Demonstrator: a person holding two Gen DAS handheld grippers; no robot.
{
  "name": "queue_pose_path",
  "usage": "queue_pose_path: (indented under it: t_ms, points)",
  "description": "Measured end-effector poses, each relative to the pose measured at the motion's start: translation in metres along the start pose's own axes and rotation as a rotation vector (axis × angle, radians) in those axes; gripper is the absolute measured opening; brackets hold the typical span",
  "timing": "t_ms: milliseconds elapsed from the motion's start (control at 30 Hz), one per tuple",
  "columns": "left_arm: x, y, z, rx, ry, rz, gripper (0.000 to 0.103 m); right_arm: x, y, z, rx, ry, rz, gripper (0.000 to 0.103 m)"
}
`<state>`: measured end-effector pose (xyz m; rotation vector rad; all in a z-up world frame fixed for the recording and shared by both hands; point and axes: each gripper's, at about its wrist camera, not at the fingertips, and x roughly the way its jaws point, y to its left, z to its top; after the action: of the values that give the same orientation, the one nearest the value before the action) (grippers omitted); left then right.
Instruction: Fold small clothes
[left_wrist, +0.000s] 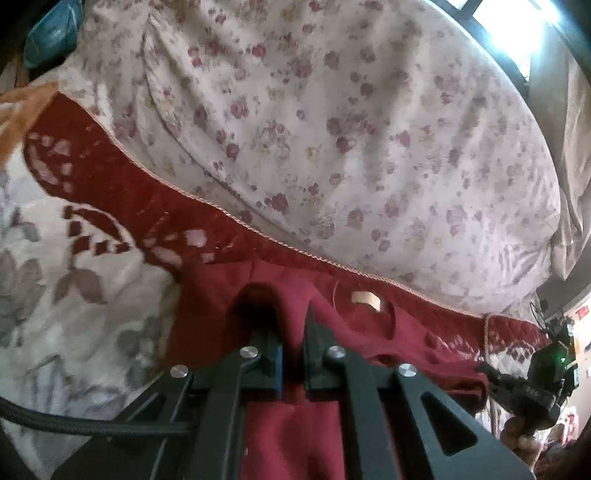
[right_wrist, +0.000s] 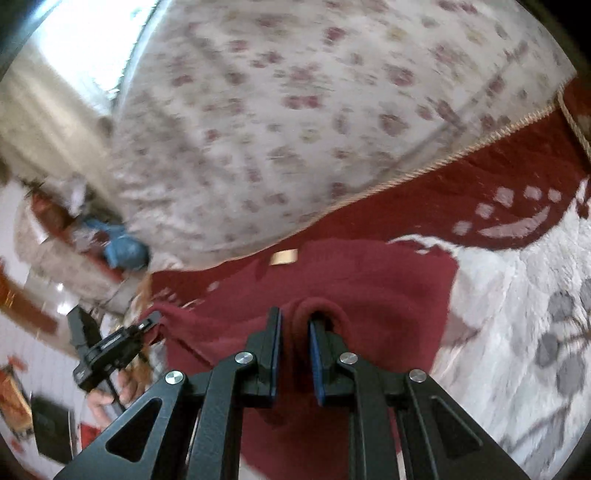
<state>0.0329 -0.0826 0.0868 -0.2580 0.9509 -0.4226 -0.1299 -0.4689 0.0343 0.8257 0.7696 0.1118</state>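
Observation:
A dark red garment (left_wrist: 373, 332) with a tan neck label (left_wrist: 365, 300) lies on a red and white blanket (left_wrist: 74, 295). My left gripper (left_wrist: 291, 332) is shut on a fold of the garment, the cloth bunched between its fingers. My right gripper (right_wrist: 295, 332) is shut on another fold of the same garment (right_wrist: 388, 295), whose label (right_wrist: 283, 256) shows beyond it. Each gripper shows in the other's view: the right one at the garment's right edge (left_wrist: 532, 384), the left one at its left edge (right_wrist: 110, 347).
A large floral quilt (left_wrist: 332, 129) is heaped behind the blanket and also shows in the right wrist view (right_wrist: 295, 110). A bright window (left_wrist: 517, 26) is at the upper right. A blue object (right_wrist: 123, 249) lies at the quilt's left end.

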Motion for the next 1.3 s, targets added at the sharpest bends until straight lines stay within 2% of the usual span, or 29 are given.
queue_pose_path:
  t_ms: [33,100,133,167,233,267,300,367,433,533,567,633,700,767,833,967,1033,1133,1300]
  points:
    - [0.006,0.001,0.0,-0.002,-0.012,0.008,0.01,0.005,-0.004,0.003,0.0,0.001,-0.008,0.016]
    - [0.016,0.006,0.003,0.001,-0.031,0.018,0.017,0.013,-0.008,0.008,-0.029,-0.007,-0.043,0.025]
    - [0.019,0.008,0.004,0.002,-0.016,0.012,0.026,0.013,-0.007,0.009,-0.042,-0.009,-0.058,0.039]
    - [0.021,0.011,0.004,-0.002,0.009,0.008,0.042,0.01,-0.006,0.009,-0.045,-0.016,-0.065,0.054]
    - [0.016,0.018,0.003,-0.015,0.003,-0.002,0.055,-0.008,-0.005,0.01,-0.032,-0.103,-0.106,0.074]
    - [0.012,0.019,0.003,-0.019,-0.015,0.006,0.066,-0.022,-0.003,0.011,-0.026,-0.162,-0.125,0.075]
    - [0.006,0.022,0.002,-0.021,-0.045,0.028,0.07,-0.03,-0.001,0.011,-0.031,-0.18,-0.12,0.075]
    - [-0.002,0.027,0.001,-0.025,-0.064,0.042,0.072,-0.041,0.009,0.01,-0.069,-0.175,-0.077,0.074]
    - [-0.003,0.03,0.0,-0.03,-0.049,0.032,0.074,-0.036,0.026,0.004,-0.148,-0.129,-0.06,0.073]
    - [0.013,0.028,-0.004,0.001,0.0,0.1,0.075,0.004,0.048,-0.004,-0.237,-0.02,-0.109,0.073]
    - [0.021,0.027,-0.007,0.023,0.021,0.129,0.075,0.028,0.052,-0.005,-0.259,0.021,-0.147,0.073]
    - [0.037,0.027,-0.01,0.049,0.053,0.182,0.075,0.056,0.049,-0.001,-0.267,0.049,-0.221,0.073]
    - [0.052,0.029,-0.012,0.077,0.093,0.228,0.075,0.081,0.037,0.014,-0.229,0.041,-0.272,0.073]
    - [0.057,0.033,-0.012,0.071,0.115,0.223,0.075,0.103,0.019,0.031,-0.168,0.055,-0.327,0.072]
    - [0.054,0.038,-0.012,0.052,0.119,0.202,0.075,0.106,0.015,0.035,-0.138,0.054,-0.329,0.072]
    - [0.029,0.041,-0.015,0.077,0.109,0.133,0.075,0.074,0.035,0.021,-0.226,0.026,-0.349,0.073]
    - [0.012,0.042,-0.022,0.102,0.101,0.095,0.076,0.055,0.041,0.012,-0.235,0.021,-0.32,0.076]
    - [-0.011,0.042,-0.037,0.141,0.105,0.055,0.079,0.012,0.044,-0.012,-0.252,0.016,-0.274,0.079]
    - [-0.038,0.04,-0.066,0.195,0.142,0.002,0.079,-0.038,0.04,-0.06,-0.306,0.018,-0.288,0.079]
